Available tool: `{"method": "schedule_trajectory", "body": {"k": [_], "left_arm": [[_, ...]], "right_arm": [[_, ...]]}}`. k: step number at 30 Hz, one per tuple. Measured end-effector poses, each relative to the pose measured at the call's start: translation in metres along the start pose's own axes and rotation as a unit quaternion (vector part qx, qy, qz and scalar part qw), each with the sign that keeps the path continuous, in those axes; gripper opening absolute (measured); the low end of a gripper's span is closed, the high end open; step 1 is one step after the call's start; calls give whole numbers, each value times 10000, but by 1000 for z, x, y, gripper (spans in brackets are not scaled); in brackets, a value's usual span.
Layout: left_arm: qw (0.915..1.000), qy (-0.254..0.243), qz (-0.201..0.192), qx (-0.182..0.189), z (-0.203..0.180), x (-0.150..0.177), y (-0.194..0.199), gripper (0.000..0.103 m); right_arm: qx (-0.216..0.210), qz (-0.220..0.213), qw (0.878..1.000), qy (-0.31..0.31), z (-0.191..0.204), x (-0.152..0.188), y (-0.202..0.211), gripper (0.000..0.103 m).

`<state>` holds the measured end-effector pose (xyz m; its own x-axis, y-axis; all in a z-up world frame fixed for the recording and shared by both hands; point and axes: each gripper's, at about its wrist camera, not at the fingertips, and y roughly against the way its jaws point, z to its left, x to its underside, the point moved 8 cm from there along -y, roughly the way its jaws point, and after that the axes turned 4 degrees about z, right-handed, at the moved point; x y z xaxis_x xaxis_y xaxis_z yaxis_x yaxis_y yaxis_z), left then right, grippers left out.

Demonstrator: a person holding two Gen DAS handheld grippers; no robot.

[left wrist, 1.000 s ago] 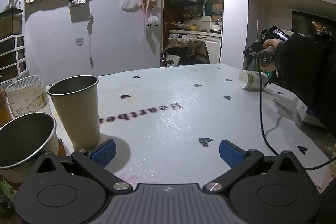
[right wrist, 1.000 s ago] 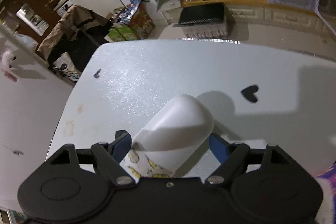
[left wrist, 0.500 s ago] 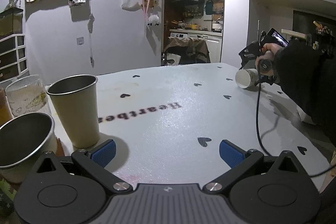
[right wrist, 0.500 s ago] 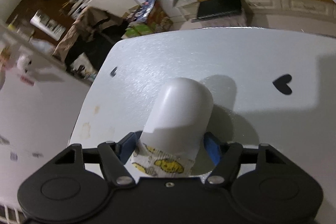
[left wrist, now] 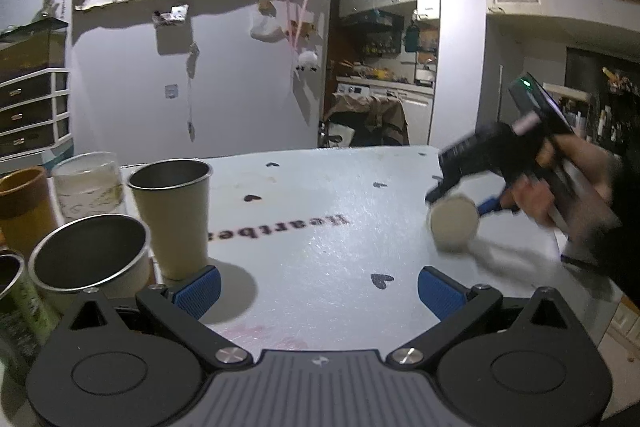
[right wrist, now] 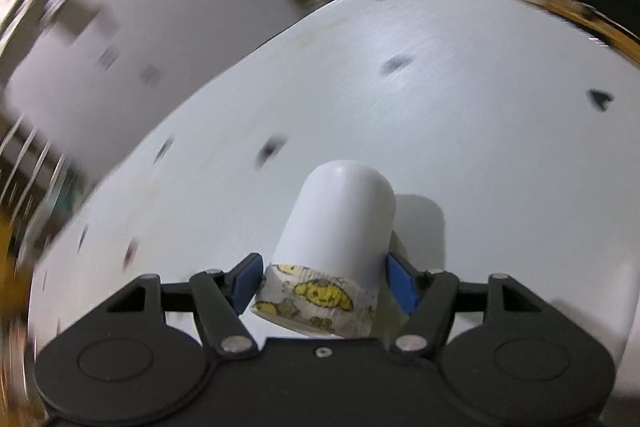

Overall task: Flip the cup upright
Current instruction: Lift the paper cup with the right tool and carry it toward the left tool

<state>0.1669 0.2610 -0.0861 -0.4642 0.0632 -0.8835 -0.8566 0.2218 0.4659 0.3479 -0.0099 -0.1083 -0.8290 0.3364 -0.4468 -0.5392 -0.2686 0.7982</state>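
The right gripper (right wrist: 322,285) clamps the smooth white cup (right wrist: 340,219) near its cartoon-banded rim, low centre of its own view; the left wrist view shows the cup's flat round base at right, above the heart-dotted tabletop (left wrist: 320,227); the left gripper (left wrist: 318,285) gapes wide, empty, beside a steel tumbler (left wrist: 172,219).

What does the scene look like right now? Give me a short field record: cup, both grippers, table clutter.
cup: white cup, yellow cartoon band near rim, base pointing away from the camera
right gripper: shut on the cup's rim end
left gripper: open, holding nothing
table: white table with heart marks
clutter: two metal cups at left, upright
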Motion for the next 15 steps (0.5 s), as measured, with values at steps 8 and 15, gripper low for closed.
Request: {"method": "schedule_trajectory", "body": {"k": [8, 15], "left_arm": [[9991, 356, -75, -229, 18, -2, 17, 103], [9994, 335, 36, -49, 12, -5, 10, 103]], "right_arm": [[-597, 383, 9849, 1579, 60, 104, 45, 67], [-866, 667, 9609, 2543, 80, 177, 64, 67]]}}
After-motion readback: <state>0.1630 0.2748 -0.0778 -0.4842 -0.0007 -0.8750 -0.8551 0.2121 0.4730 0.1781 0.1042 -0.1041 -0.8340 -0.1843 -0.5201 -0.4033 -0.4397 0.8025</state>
